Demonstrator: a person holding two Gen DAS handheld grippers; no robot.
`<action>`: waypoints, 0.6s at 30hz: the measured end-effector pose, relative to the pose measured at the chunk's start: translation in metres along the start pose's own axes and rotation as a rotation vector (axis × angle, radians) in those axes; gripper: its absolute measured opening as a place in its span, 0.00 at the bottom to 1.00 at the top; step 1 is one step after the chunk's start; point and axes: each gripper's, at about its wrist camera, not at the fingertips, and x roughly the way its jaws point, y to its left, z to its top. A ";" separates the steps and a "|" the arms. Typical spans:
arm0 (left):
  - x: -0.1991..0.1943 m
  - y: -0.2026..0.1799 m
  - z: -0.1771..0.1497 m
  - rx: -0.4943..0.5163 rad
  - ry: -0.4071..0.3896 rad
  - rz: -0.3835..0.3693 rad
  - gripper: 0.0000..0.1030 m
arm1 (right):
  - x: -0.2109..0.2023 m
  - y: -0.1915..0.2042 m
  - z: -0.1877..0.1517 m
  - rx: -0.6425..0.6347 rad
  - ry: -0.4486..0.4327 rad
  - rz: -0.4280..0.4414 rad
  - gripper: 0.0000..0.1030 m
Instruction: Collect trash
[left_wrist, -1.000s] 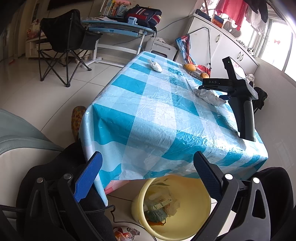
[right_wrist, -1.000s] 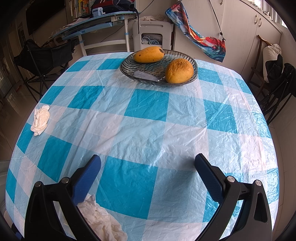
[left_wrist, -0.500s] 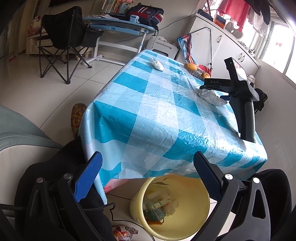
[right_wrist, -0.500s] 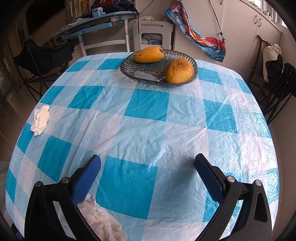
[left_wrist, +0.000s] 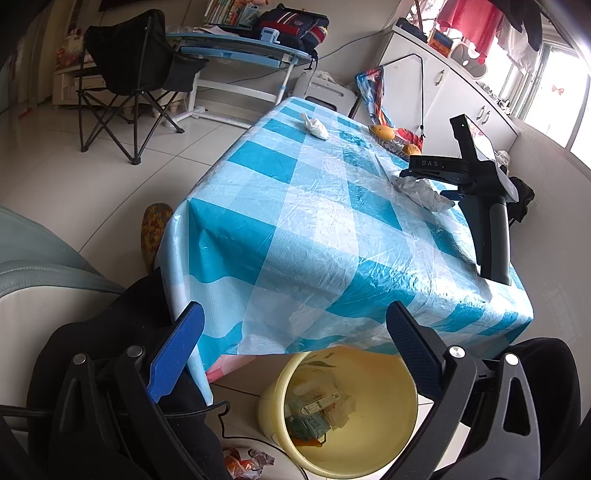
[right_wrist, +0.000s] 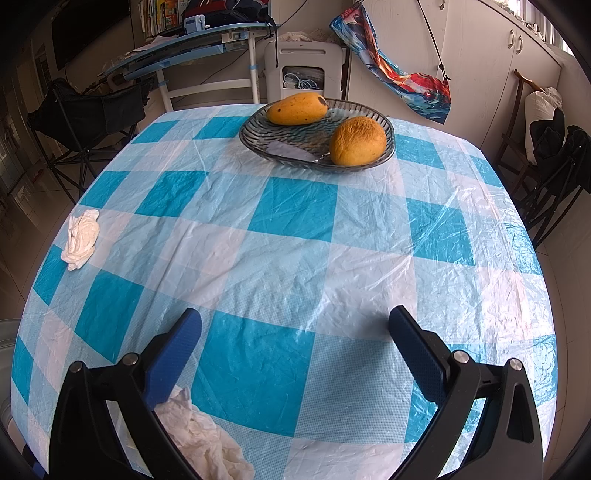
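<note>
Now, far tissue: a crumpled white tissue (right_wrist: 80, 239) is lying near the table's left edge, well apart from both tools.
Left gripper: the left gripper (left_wrist: 295, 354) is hovering off the near corner of the table (left_wrist: 258, 236), above the yellow bin (left_wrist: 373, 435), jaws spread wide and carrying nothing.
Near tissue: a second crumpled tissue (right_wrist: 201, 439) is sitting by the near edge, just under the left finger of the right gripper (right_wrist: 295, 350).
Right gripper: jaws are standing spread over the tablecloth, gripping nothing.
Handling: both wads are looking feather-light, soft and squashy, so pinching across the bulky middle should be holding best; a loose corner may be slipping free.
Fruit plate: the glass plate (right_wrist: 258, 147) with two mangoes is resting by the far edge, not trash.
</note>
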 end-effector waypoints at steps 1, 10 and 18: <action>0.000 0.000 0.000 0.000 0.000 0.000 0.92 | 0.000 0.000 0.000 0.000 0.000 0.000 0.94; 0.000 0.000 0.000 0.000 0.000 0.000 0.92 | 0.000 0.000 -0.001 0.000 0.000 0.000 0.94; 0.000 0.000 0.000 0.000 0.001 0.000 0.93 | 0.000 0.000 0.000 0.000 0.000 0.000 0.94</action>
